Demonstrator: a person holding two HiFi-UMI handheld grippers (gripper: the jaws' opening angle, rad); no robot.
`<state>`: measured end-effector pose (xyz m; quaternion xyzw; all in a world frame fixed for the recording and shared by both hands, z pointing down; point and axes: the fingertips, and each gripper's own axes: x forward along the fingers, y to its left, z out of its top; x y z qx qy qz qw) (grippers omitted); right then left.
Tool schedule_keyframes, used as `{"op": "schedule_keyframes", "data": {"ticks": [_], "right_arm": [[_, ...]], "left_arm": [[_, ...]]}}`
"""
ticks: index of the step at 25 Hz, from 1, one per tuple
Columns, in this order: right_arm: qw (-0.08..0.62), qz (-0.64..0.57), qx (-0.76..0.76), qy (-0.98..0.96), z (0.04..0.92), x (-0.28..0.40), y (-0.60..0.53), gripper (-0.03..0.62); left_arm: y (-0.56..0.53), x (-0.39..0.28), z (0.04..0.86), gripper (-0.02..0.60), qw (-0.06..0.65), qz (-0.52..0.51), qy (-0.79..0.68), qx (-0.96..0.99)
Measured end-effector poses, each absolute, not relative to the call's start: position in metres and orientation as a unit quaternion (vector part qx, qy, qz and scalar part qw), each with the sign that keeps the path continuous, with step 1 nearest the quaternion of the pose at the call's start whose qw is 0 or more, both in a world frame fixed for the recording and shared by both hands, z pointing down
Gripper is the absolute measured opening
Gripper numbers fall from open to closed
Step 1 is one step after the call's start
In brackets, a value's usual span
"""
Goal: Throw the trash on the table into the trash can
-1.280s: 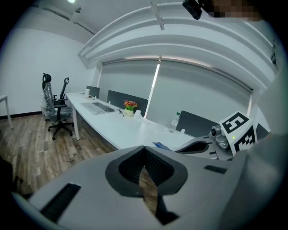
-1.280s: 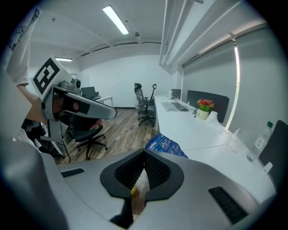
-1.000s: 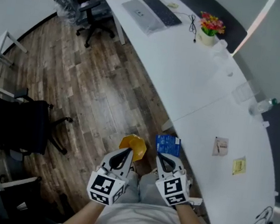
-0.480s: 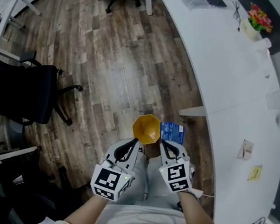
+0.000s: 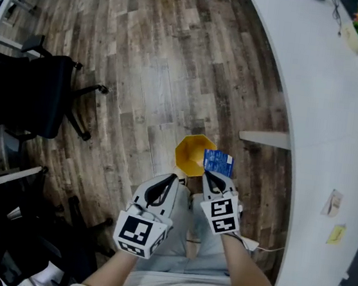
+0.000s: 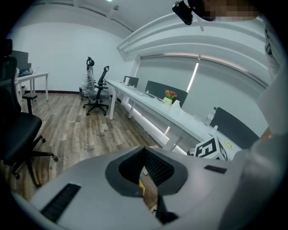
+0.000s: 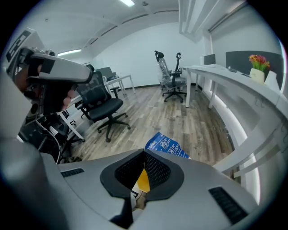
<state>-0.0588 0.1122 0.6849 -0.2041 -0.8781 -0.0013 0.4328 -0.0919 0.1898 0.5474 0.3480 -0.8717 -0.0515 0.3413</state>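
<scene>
Your right hand-held gripper [image 5: 207, 174] pinches the blue plastic packet [image 5: 218, 163] above the yellow plastic trash can [image 5: 189, 153], your left hand-held gripper [image 5: 169, 178] is pressed together and empty beside that can, and paper scraps [image 5: 334, 203] are left on the white tabletop [image 5: 324, 124].

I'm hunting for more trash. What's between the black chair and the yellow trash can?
Nothing but bare wooden floor lies between the black chair and the yellow trash can; the head view shows that stretch clearly.

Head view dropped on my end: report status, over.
Right gripper shut on blue wrapper. Left gripper shut, nothing seen in it. Wrapper at yellow bin's edge, not yet dropped. Nothing seen in the way.
</scene>
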Motion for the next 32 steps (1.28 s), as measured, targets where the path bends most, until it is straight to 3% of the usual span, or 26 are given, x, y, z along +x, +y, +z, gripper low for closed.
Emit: {"op": "schedule_keyframes", "data": {"ticks": [11,30,32], "right_arm": [[0.467,0.012,-0.266,-0.843,0.760,-0.052,0.150,0.032],[0.490,-0.001,-0.282,-0.825,0.781,-0.056,0.150,0.038],[0.490,0.005,-0.276,-0.827,0.775,-0.060,0.147,0.069]], "left_arm": [[0.218,-0.087,0.599,0.000,0.366,-0.066,-0.876,0.309],[0.235,-0.095,0.607,0.000,0.383,-0.088,-0.880,0.266],[0.238,-0.097,0.605,0.000,0.384,-0.087,-0.881,0.264]]}}
